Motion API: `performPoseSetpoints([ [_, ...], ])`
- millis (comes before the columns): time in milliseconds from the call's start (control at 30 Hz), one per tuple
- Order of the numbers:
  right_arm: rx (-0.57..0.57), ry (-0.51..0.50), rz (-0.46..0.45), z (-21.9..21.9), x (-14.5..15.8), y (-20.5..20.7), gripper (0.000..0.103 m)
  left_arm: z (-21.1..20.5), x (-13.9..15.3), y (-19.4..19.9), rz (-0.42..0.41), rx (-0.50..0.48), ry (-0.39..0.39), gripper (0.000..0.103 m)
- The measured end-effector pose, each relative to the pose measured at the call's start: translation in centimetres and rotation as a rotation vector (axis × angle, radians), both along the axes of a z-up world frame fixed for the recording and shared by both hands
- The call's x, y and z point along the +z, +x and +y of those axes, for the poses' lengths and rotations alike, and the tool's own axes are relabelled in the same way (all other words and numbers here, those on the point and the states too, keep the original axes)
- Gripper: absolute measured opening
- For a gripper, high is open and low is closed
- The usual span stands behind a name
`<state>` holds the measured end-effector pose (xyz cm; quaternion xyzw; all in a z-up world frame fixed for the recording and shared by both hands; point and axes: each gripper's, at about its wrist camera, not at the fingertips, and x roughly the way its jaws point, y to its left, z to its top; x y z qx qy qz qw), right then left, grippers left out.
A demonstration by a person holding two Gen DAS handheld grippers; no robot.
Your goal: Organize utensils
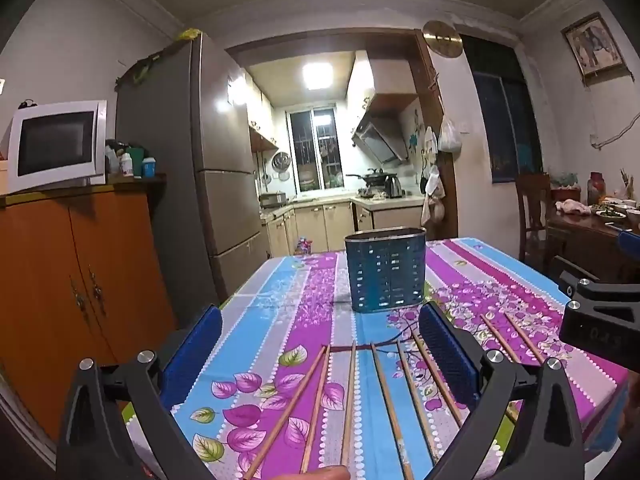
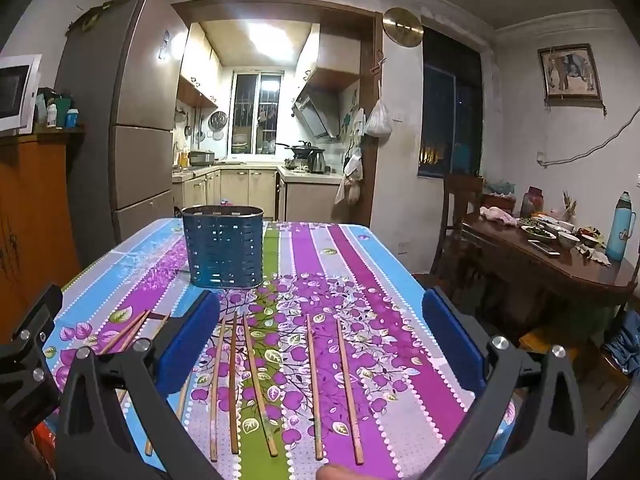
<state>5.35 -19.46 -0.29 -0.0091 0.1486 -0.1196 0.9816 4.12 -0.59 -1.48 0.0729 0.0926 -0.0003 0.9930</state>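
A blue perforated utensil holder point(image 1: 385, 270) stands upright on the tabletop point(image 1: 476, 268), which is covered with a striped floral cloth in blue, purple and green; everything else is placed here relative to that holder. On the near side of the holder, well apart from it, wooden chopsticks point(image 1: 382, 396) lie flat on the cloth, roughly parallel and pointing toward the holder, none of them inside it as far as can be seen. The left gripper point(image 1: 320, 360) hovers above the cloth on the near side of the holder, its blue pads point(image 1: 448, 350) spread wide with nothing between them; several chopsticks lie under the gap, and two more chopsticks point(image 1: 512, 338) lie just beyond its right pad. The right gripper point(image 2: 320, 340) likewise hangs on the near side of the holder, released and grasping nothing, its blue-padded fingers point(image 2: 188, 334) straddling five chopsticks point(image 2: 280, 384) on the cloth below. In the right wrist view the holder point(image 2: 223, 247) stands toward the far left corner of the tabletop point(image 2: 384, 276), and a few further chopsticks point(image 2: 128, 332) lie beyond the left pad, near the black body of the other gripper.
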Motion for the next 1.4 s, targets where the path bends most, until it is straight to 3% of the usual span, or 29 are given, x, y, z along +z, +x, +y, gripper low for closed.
performPoseSetpoints([
  [567,0.017,-0.016,0.063,0.7,-1.1,2.3,0.098,0.5,-2.0,2.7,0.076,0.004,0.012,0.098],
  [1400,0.035,-0.048,0.111,1.8,-2.1,4.4,0.098,1.5,-3.2,5.2,0.126,0.021,0.007,0.098],
])
